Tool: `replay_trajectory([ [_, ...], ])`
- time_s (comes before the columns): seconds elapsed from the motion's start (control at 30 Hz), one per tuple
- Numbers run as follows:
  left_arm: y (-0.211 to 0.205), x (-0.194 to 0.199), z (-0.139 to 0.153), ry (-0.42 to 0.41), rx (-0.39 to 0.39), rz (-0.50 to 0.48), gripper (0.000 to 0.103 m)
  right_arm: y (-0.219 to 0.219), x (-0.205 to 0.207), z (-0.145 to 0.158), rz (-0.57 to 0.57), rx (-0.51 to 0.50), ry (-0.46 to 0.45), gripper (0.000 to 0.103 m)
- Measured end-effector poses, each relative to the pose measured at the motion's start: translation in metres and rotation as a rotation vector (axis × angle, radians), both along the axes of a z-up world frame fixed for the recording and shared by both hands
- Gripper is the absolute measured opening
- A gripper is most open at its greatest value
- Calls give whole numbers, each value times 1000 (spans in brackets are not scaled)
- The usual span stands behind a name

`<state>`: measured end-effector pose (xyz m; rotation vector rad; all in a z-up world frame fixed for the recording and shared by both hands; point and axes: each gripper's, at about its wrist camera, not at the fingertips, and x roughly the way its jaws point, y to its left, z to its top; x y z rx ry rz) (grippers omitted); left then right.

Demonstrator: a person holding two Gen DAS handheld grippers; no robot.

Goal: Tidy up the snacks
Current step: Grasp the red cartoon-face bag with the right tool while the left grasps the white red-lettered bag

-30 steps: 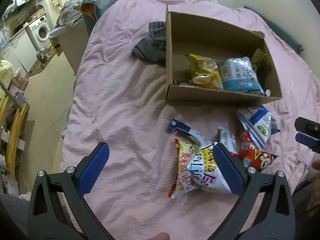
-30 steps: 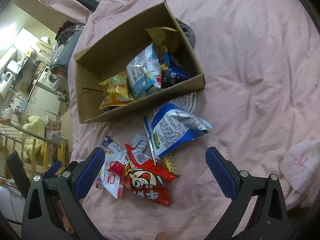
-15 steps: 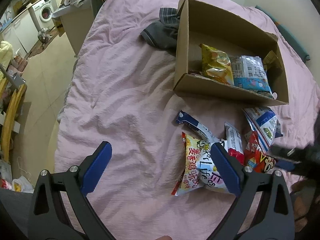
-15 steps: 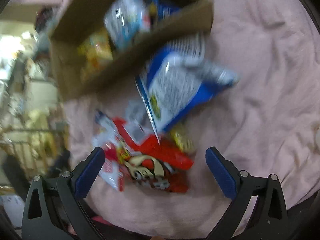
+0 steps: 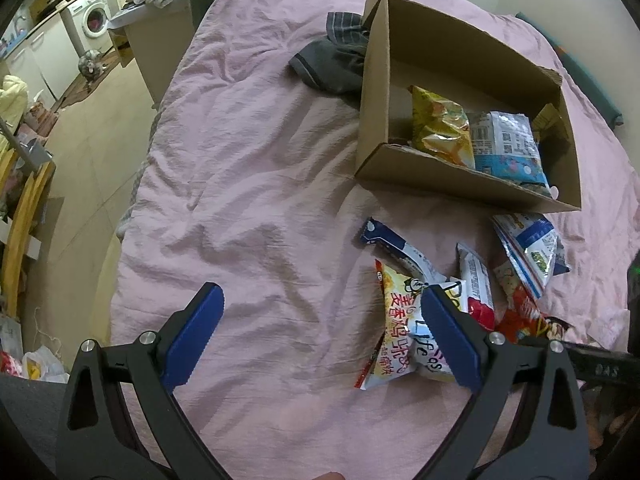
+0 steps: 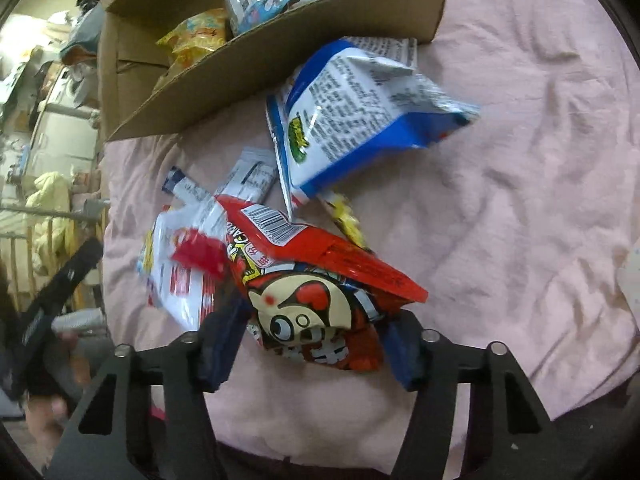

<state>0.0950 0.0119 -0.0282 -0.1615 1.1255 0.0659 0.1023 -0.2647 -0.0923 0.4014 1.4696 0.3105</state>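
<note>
1. Left gripper: jaws held wide apart over the pink bedsheet, nothing between them; its right pad overlaps the noodle-snack packet in view only.
2. Cardboard box lies toward the bed's far right side; a yellow packet and a blue-white packet are already inside.
3. Right gripper: jaws have just been closing, and the red cartoon-face packet is pinched between the pads at its lower end.
4. Risk judged: the grip is taken at one end of slick, puffy film, so the packet may slip out; the blue-white chip bag overlaps its top edge and could be dragged along.
</note>
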Motion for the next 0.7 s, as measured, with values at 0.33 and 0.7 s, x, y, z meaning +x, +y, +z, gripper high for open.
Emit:
replay_trajectory([
  [0.33,-11,1,-3,10,1,-19,98,-2,-28,38,124,118,-170,54],
  [0.7,-16,12,-40,170,-218,-57,98,-25,-10,57,-75,175,-285,54],
])
